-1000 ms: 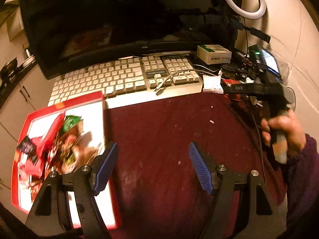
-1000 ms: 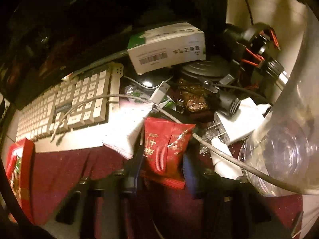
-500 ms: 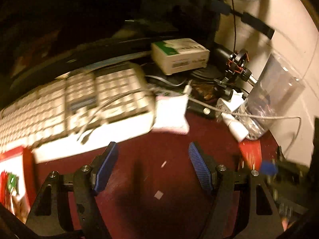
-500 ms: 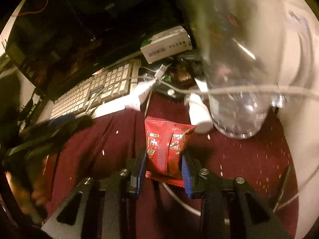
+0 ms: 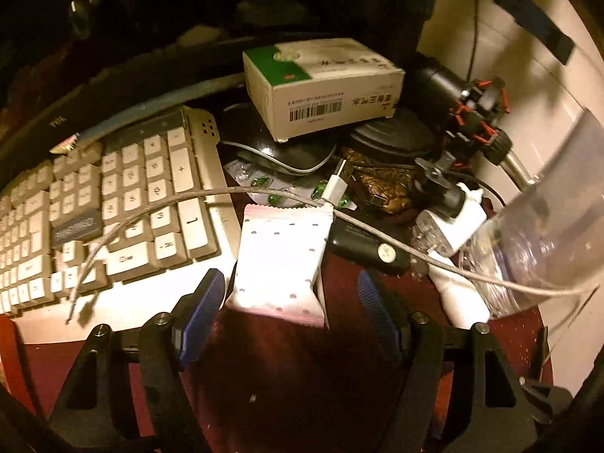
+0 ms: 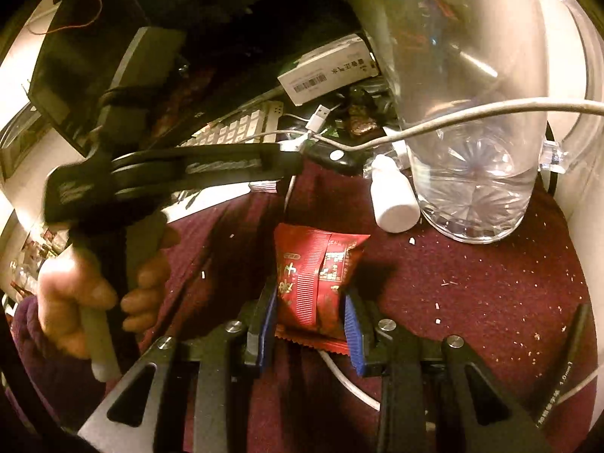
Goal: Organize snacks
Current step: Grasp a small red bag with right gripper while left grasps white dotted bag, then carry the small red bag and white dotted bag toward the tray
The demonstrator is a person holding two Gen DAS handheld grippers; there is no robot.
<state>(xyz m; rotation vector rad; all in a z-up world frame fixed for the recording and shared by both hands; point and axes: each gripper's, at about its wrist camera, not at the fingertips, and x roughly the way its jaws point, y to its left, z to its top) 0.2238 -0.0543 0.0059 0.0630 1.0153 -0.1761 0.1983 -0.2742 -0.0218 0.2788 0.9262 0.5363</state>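
Observation:
A white dotted snack packet [image 5: 279,260] lies against the keyboard's right end, under a grey cable [image 5: 377,232]. My left gripper [image 5: 287,304] stands open around the packet's near end, and its blue pads [image 5: 200,302] are clear of it on both sides. My right gripper [image 6: 311,315] is shut on a red snack packet [image 6: 317,279], held just over the maroon mat [image 6: 472,302]. In the right wrist view the left gripper's body [image 6: 181,177] and the hand [image 6: 75,294] holding it show at the left.
A white keyboard [image 5: 113,207] fills the left. Behind the packet sit a white and green box [image 5: 321,87], a black device [image 5: 362,245] and a brown foil snack [image 5: 385,188]. A clear plastic bottle [image 6: 472,151] and a small white bottle [image 6: 392,200] stand at the right.
The left gripper swung right, away from the red tray, and came down over the white packet. The right gripper drew the red packet back out of the clutter onto the mat.

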